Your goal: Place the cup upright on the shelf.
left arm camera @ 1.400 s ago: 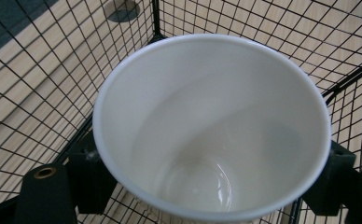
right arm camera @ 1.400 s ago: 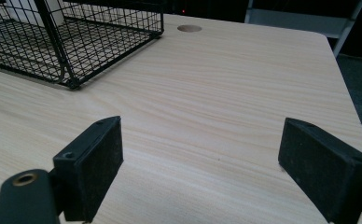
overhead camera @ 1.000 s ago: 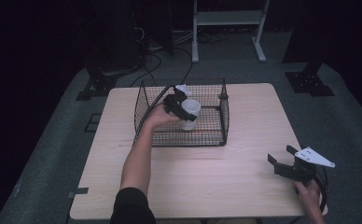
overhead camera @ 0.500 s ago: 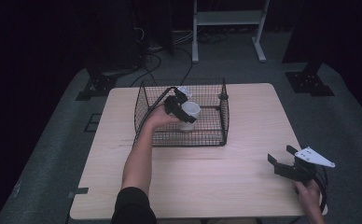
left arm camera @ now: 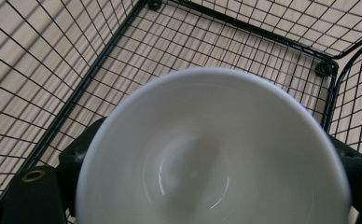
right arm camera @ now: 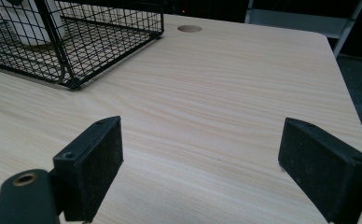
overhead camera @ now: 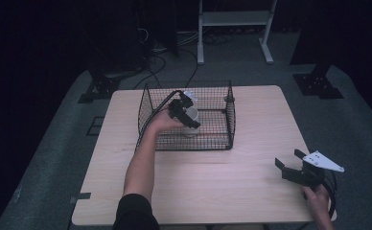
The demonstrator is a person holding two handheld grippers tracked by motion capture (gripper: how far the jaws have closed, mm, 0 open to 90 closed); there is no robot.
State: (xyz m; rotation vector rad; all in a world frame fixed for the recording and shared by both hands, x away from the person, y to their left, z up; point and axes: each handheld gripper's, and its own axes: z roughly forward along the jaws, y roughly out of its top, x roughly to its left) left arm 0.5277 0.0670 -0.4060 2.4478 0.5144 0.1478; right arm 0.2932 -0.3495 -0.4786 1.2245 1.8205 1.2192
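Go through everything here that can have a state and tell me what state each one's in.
White cup: upright, empty, inside the basket, between the left claw's jaws.
Wire basket: open-topped, on the table.
Left claw: jaws just been opening around the cup.
Right claw: open, empty, above the table.

Black two-jaw tool with grey triangular plate, black sleeve.
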